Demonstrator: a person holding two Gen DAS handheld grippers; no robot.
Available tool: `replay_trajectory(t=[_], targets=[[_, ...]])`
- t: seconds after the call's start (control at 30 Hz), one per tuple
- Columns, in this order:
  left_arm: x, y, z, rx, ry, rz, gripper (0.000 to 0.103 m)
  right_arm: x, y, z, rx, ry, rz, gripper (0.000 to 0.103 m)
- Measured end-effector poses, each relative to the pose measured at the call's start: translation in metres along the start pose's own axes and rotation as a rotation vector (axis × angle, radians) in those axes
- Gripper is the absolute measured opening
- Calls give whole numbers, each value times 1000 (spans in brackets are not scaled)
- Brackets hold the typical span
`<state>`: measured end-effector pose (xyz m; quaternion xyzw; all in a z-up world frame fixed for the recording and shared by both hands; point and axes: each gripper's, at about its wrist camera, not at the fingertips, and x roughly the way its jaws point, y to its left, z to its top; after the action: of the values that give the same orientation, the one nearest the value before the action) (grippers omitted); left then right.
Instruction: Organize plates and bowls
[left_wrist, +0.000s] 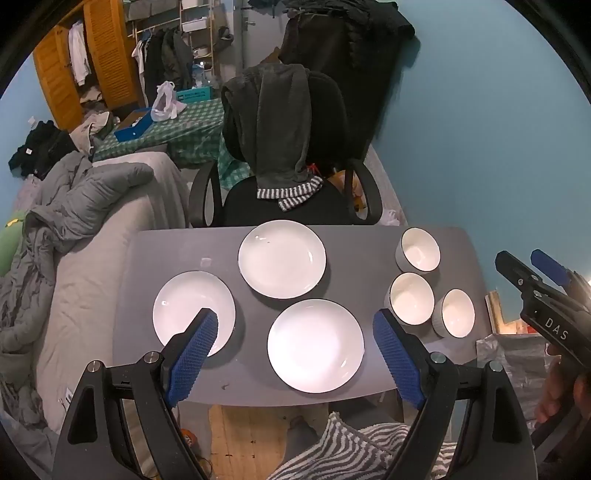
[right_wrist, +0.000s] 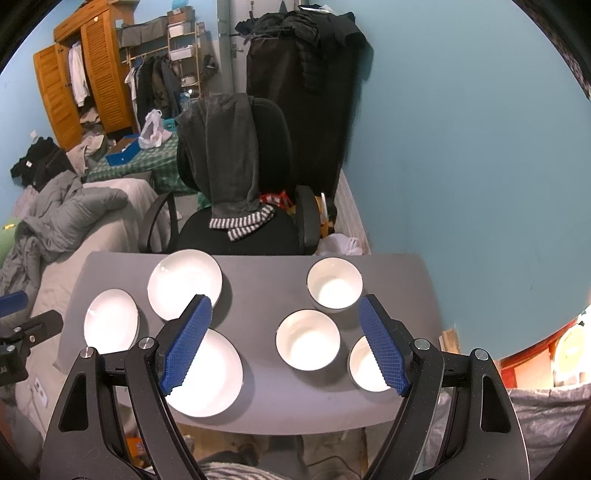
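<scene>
Three white plates lie on a small grey table (left_wrist: 236, 384): a left plate (left_wrist: 186, 306), a far plate (left_wrist: 282, 258) and a near plate (left_wrist: 316, 345). At the table's right side stand three white bowls: far bowl (left_wrist: 419, 249), middle bowl (left_wrist: 412, 298), near bowl (left_wrist: 456, 313). My left gripper (left_wrist: 295, 332) hovers open above the near plate, holding nothing. My right gripper (right_wrist: 284, 321) hangs open above the middle bowl (right_wrist: 307, 339), between the near plate (right_wrist: 208, 376) and the near bowl (right_wrist: 365, 367). The right gripper (left_wrist: 532, 269) also shows at the left wrist view's right edge.
A black office chair (left_wrist: 288, 173) draped with dark clothing stands behind the table. A bed with a grey duvet (left_wrist: 74, 206) runs along the left. A blue wall (left_wrist: 480, 129) is on the right, and a plastic-covered object (left_wrist: 513, 354) sits by the table's right edge.
</scene>
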<state>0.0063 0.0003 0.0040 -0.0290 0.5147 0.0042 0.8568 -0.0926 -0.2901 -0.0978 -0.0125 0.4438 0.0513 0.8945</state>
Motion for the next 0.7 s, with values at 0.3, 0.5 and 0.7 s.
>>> replay_trajectory(t=[0.3,0.5,0.7], targets=[[-2,3,-2,-3,6,-19,87,1,0,3,-7,4,2,81],[-3,6,-2,-26,7,-60,87,1,0,2,-9,4,2,81],[1,4,0,22,-7,42,87,1,5,2,-17,7,2,81]])
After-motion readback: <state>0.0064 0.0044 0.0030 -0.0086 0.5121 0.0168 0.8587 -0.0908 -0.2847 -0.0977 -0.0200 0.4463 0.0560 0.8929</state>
